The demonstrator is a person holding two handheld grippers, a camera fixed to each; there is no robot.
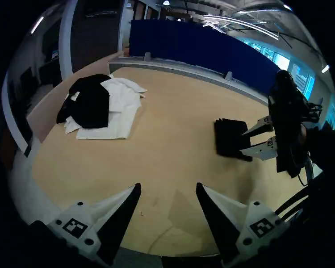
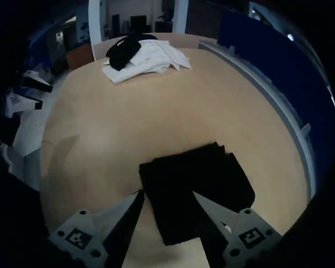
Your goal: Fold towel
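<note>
One folded black towel [image 2: 198, 187] lying flat on the wooden table [image 2: 145, 116], right gripper [image 2: 167, 193] just over its near edge with fingers apart, left gripper [image 1: 168, 185] likewise spread above bare tabletop, heap of white and black cloths [image 1: 105, 107] well apart at the far end, blue partition [image 1: 203, 44] behind.

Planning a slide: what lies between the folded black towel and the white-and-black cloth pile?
Bare light wooden tabletop, nothing else, from the folded black towel to the white-and-black cloth pile; the right gripper view shows it.
</note>
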